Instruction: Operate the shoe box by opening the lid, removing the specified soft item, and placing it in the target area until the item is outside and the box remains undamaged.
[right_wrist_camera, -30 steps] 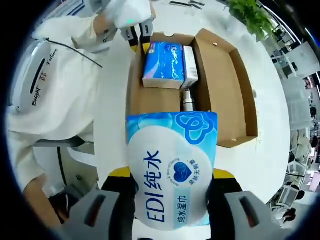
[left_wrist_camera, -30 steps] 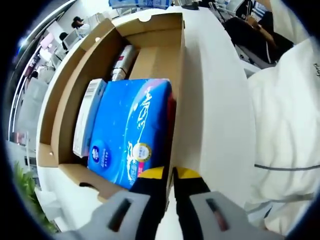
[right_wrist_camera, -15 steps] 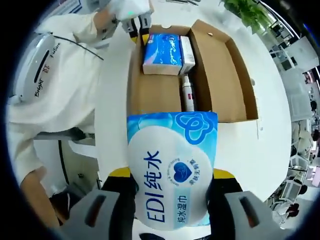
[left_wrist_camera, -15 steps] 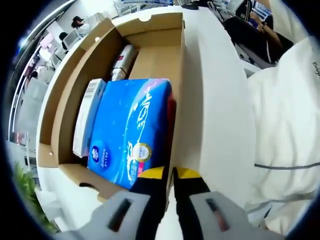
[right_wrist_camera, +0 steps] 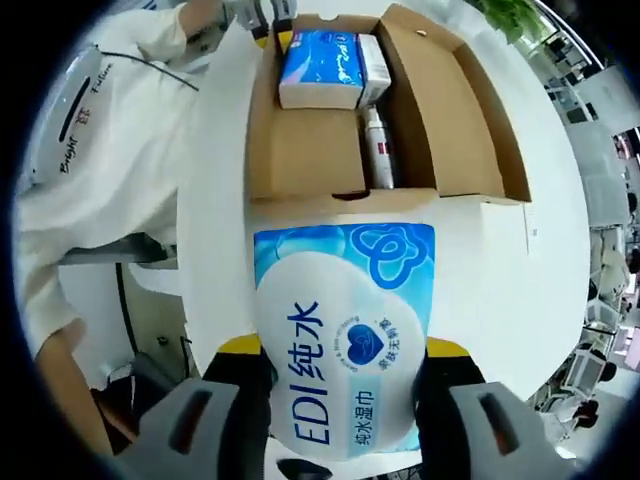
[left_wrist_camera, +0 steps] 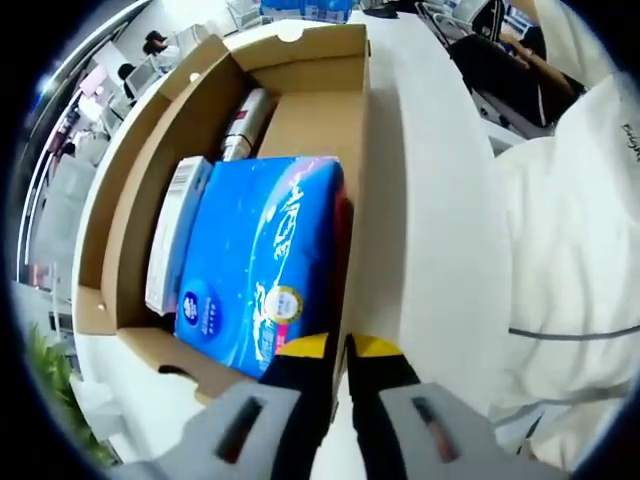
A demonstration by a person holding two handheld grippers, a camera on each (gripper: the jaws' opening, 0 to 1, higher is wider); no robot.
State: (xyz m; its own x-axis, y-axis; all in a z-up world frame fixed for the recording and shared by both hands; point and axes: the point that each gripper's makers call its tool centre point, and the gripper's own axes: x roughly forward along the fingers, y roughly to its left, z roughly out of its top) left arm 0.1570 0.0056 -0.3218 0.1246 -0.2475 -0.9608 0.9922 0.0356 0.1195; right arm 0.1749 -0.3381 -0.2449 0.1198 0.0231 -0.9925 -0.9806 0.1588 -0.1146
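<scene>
The open cardboard shoe box (left_wrist_camera: 312,120) lies on a white table, its lid (left_wrist_camera: 140,170) folded out flat. Inside it are a blue tissue pack (left_wrist_camera: 255,255), a white carton (left_wrist_camera: 175,235) and a silver bottle (left_wrist_camera: 245,125). My left gripper (left_wrist_camera: 340,358) is shut on the box's near side wall. In the right gripper view, my right gripper (right_wrist_camera: 345,345) is shut on a blue-and-white wet-wipes pack (right_wrist_camera: 340,330), held above the table outside the shoe box (right_wrist_camera: 300,155). At the box's far end I see the left gripper (right_wrist_camera: 262,15), the tissue pack (right_wrist_camera: 320,65) and the bottle (right_wrist_camera: 378,150).
A person in white clothes (left_wrist_camera: 570,250) stands along one side of the table (right_wrist_camera: 500,290). The open lid (right_wrist_camera: 460,120) lies on the box's other side. A green plant (right_wrist_camera: 515,15) and office desks with people (left_wrist_camera: 155,45) are beyond the table.
The right gripper has drawn back with the wipes pack, from above the box's end to above the table outside it. The left gripper has stayed put.
</scene>
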